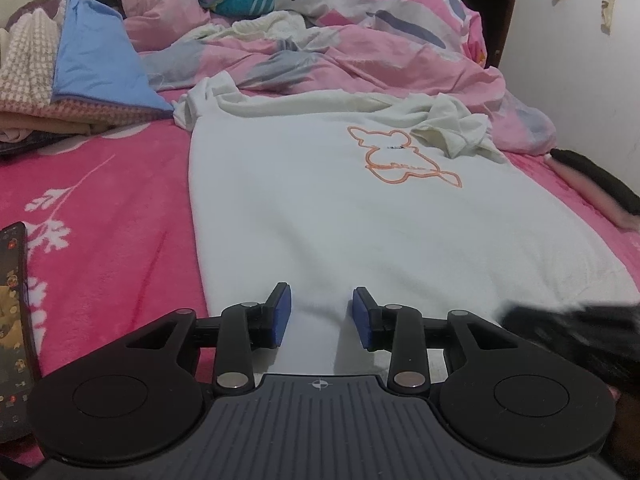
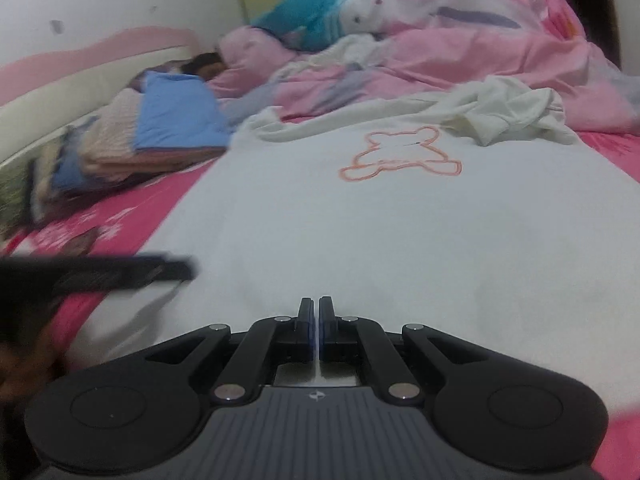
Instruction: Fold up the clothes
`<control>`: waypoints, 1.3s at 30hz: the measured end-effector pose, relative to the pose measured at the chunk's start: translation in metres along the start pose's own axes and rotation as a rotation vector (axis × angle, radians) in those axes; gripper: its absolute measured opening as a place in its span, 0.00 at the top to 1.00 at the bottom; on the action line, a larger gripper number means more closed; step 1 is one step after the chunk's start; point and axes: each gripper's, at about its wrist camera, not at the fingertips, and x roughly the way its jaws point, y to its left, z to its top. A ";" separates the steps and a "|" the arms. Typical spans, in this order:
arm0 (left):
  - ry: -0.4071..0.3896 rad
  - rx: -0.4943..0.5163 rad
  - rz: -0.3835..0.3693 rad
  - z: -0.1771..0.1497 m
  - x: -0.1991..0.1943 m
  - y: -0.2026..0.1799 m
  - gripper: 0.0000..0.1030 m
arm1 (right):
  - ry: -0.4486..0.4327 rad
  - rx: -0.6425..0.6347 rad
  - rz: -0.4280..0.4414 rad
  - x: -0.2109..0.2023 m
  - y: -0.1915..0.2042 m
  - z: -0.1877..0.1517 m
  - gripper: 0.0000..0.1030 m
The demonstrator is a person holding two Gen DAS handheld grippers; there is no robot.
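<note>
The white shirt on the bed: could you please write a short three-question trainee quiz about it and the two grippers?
1. True or false: the left gripper stands open over the white shirt's near hem.
2. What colour is the bear outline on the shirt? A) blue B) orange C) green
3. Fill in: the right gripper's jaws are ____.

Key: 1 true; 2 B; 3 shut. The sleeve at the far right lies crumpled, so the shirt is not yet folded. The pink blanket lies under the shirt.
</note>
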 end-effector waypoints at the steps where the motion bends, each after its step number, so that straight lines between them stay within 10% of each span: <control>1: 0.001 0.000 0.001 0.000 0.001 -0.001 0.66 | 0.000 0.001 0.007 -0.013 -0.007 0.000 0.99; 7: -0.005 0.006 0.011 -0.001 0.000 -0.003 0.65 | -0.078 0.090 -0.326 -0.050 -0.102 0.032 0.98; 11: -0.005 -0.001 0.011 -0.001 0.000 -0.002 0.65 | 0.037 0.244 -0.464 -0.043 -0.161 0.027 0.99; 20: -0.013 0.001 0.020 -0.002 -0.001 -0.002 0.64 | 0.005 0.449 -0.331 -0.097 -0.156 0.009 0.98; 32: -0.025 0.107 0.083 -0.023 -0.031 -0.012 0.64 | 0.135 0.061 -0.041 -0.066 -0.043 -0.010 0.81; 39: -0.055 0.105 0.110 -0.028 -0.056 -0.007 0.63 | 0.141 0.216 0.094 -0.053 -0.039 -0.014 0.81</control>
